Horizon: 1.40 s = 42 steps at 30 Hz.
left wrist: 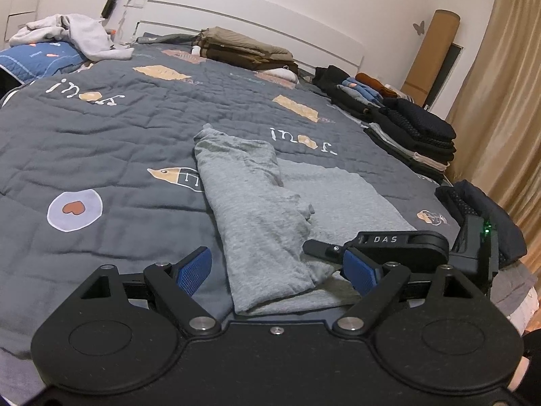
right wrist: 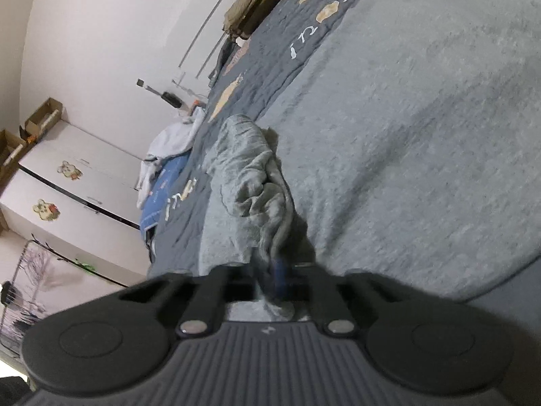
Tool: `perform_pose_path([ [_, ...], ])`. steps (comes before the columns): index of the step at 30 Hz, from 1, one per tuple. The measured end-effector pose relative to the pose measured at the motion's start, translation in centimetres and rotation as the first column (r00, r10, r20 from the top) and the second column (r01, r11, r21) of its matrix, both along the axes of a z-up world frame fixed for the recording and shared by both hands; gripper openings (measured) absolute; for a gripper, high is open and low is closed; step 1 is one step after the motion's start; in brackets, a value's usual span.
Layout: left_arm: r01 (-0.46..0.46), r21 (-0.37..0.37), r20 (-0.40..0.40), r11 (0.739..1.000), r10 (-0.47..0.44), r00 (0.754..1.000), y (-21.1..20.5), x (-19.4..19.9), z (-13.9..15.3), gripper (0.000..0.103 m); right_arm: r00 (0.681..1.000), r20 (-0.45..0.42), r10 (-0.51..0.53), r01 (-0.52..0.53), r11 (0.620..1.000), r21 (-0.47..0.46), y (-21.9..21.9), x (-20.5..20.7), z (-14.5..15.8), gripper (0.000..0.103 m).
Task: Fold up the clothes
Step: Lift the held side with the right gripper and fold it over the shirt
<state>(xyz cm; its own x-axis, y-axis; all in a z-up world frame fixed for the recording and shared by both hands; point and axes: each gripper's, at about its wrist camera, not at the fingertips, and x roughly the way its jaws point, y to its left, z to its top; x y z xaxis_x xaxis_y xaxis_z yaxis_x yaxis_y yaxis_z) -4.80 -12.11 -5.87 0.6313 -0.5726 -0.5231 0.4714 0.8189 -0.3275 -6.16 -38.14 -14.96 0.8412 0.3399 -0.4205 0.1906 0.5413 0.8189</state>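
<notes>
Fold in progress: the right gripper point(right wrist: 270, 270) is clamped on a bunched edge of the half-folded grey knit garment point(left wrist: 270, 209) lying on the bed directly ahead of the wide-open, empty left gripper point(left wrist: 275, 270); the next move likely calls for carrying that edge across.

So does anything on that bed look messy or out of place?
Yes: a crumpled pale garment heap sprawls over the blue pillow at the far left corner, while the dark clothes along the right edge sit in neat folded stacks.
</notes>
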Motion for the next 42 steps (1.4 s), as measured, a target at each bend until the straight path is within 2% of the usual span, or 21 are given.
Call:
perform_pose_path([
  [6, 0.003, 0.004, 0.001, 1.0, -0.003, 1.0, -0.3, 0.1, 0.0, 0.084, 0.996, 0.051, -0.078, 0.077, 0.997, 0.023, -0.9, -1.2, 1.9, 0.006],
  [17, 0.072, 0.115, 0.048, 0.991, -0.078, 0.996, -3.4, -0.5, -0.6, 0.084, 0.981, 0.076, -0.179, 0.177, 0.984, 0.023, -4.3, -3.5, 3.3, 0.005],
  [22, 0.094, 0.143, 0.054, 0.985, -0.103, 0.993, -5.0, -0.8, -1.0, 0.084, 0.971, 0.082, -0.223, 0.223, 0.975, 0.007, -6.4, -4.8, 3.6, 0.005],
  [33, 0.182, 0.255, 0.09, 0.95, -0.211, 0.973, -10.0, -2.1, -2.1, 0.084, 0.942, 0.079, -0.325, 0.325, 0.946, 0.014, -11.7, -8.1, 3.4, 0.005],
  [42, 0.226, 0.303, 0.098, 0.926, -0.266, 0.959, -12.9, -2.6, -3.2, 0.084, 0.922, 0.091, -0.377, 0.378, 0.926, 0.006, -14.9, -10.1, 3.7, 0.005],
])
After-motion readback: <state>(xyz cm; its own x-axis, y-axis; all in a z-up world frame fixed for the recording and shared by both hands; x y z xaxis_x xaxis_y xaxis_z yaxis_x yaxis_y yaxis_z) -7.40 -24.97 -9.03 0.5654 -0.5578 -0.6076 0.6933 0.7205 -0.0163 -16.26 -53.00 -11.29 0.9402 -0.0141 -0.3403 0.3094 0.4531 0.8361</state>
